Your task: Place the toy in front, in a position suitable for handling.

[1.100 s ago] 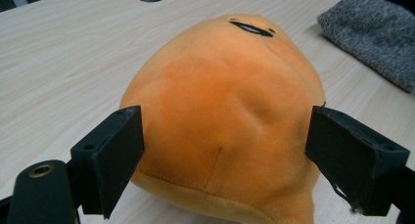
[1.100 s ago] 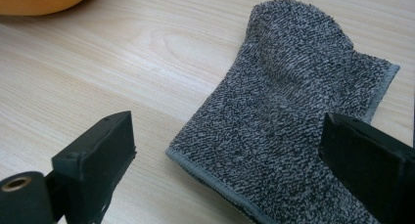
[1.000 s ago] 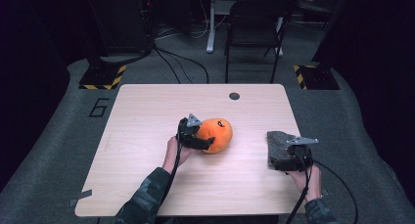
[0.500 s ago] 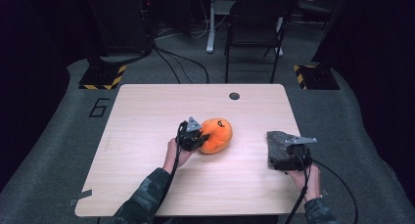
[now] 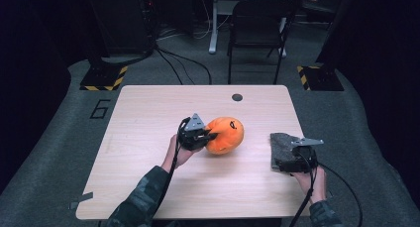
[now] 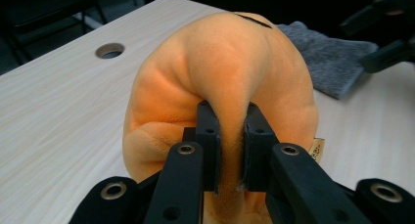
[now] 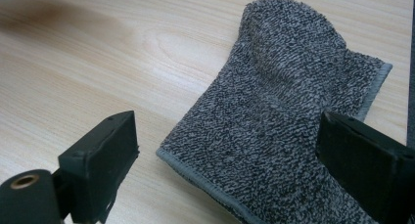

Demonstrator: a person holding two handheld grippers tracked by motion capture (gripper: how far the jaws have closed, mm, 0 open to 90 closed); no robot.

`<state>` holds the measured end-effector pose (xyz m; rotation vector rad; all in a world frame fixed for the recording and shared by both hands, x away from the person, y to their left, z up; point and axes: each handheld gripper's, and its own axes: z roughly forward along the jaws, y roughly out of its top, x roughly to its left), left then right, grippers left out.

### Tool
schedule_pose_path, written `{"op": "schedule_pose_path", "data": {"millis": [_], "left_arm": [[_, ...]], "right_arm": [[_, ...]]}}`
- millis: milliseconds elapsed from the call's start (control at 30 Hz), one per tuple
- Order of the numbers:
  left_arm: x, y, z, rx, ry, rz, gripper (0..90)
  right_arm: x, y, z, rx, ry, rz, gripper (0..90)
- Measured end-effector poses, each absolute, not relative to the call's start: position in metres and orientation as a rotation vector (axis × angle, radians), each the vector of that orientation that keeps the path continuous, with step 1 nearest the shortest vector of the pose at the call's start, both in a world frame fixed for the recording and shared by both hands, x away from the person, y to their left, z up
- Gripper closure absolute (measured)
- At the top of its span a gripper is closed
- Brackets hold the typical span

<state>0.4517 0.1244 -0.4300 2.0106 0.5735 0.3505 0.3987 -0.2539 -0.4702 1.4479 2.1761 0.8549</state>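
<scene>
Since the earlier frames the left hand-held gripper (image 5: 210,136) has clamped its jaws together on the orange plush toy (image 5: 225,135); a second ago they stood wide around it, and now a thick fold of the plush is pinched tight between the pads (image 6: 210,136). The toy also looks slightly raised on the gripper's side compared with before, though from the high view it is hard to be sure it has left the counter (image 5: 148,113) at all.

So the grasp is done, and the lift seems barely begun. What is left, as far as I can judge, is to carry the toy off and set it down somewhere; the pictures give no sure sign of where.

The toy sits near the middle of the counter, just ahead of the left hand. In the left gripper view its round body bulges up and away from the jaws, with the pinched ridge running straight back between them.

The right hand-held gripper (image 5: 292,163) hovers low at the right side of the counter, its jaws wide apart with nothing between the pads. A grey towel (image 7: 293,126) lies folded flat just under and ahead of them, well apart from the toy.
</scene>
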Motion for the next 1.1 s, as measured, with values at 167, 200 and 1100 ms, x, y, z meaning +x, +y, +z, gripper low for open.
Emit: {"op": "schedule_pose_path", "data": {"millis": [167,200,1100], "left_arm": [[0.45,0.117,-0.433,2.05,0.488,0.3,80.3],[0.45,0.115,-0.434,2.058,0.474,0.282,80.2],[0.447,0.13,-0.454,2.048,0.502,0.217,17.2]], "right_arm": [[0.399,-0.254,-0.471,1.442,2.182,0.849,8.2],[0.399,-0.254,-0.471,1.458,2.182,0.847,8.2],[0.402,-0.256,-0.471,1.454,2.185,0.845,8.2]]}}
